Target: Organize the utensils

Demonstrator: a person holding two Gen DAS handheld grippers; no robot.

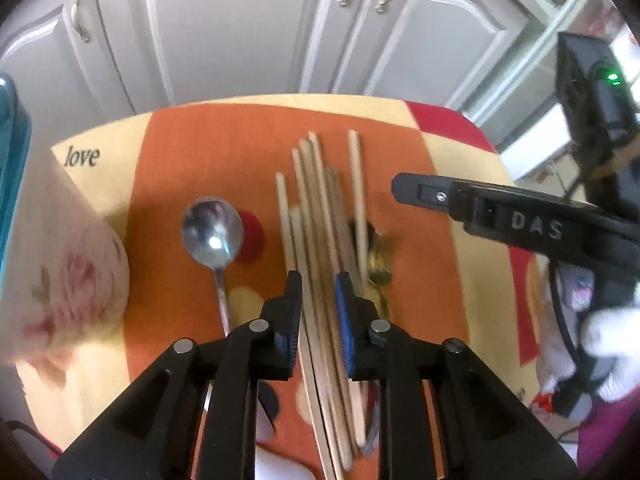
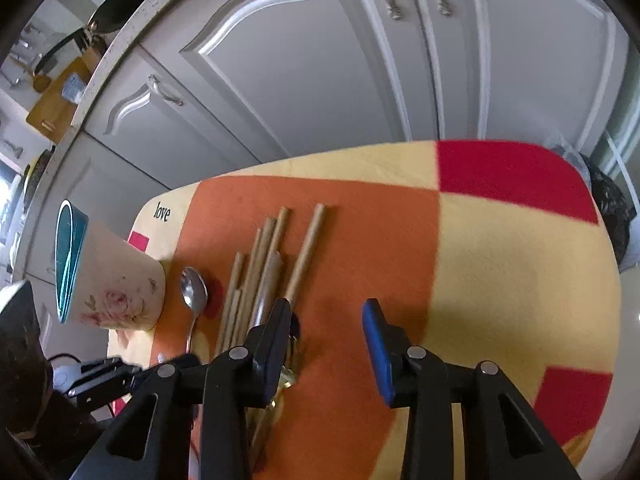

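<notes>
One container shows: a cream cup with a teal rim and a pink rose print, standing just left of the spoon; its opening faces away in the right wrist view, so its contents cannot be told, and in the left wrist view it is only a blurred shape at the frame's edge. The spoon lies bowl up on the orange patch of the checked cloth, with the bundle of wooden chopsticks just to its right, fanned out and lying lengthwise. One chopstick sits slightly apart on the bundle's far side from the spoon.

The left gripper sits low over the bundle with its jaws narrowly parted around several sticks; whether the pads actually press them cannot be told, since the sticks are motion-blurred. The right gripper hangs further right of the spoon, beyond the chopsticks, jaws spread wide over bare cloth.

Something dark and brassy lies beneath the sticks, mostly covered; in the right wrist view it is largely hidden behind that gripper's left finger, and its identity is unclear.
</notes>
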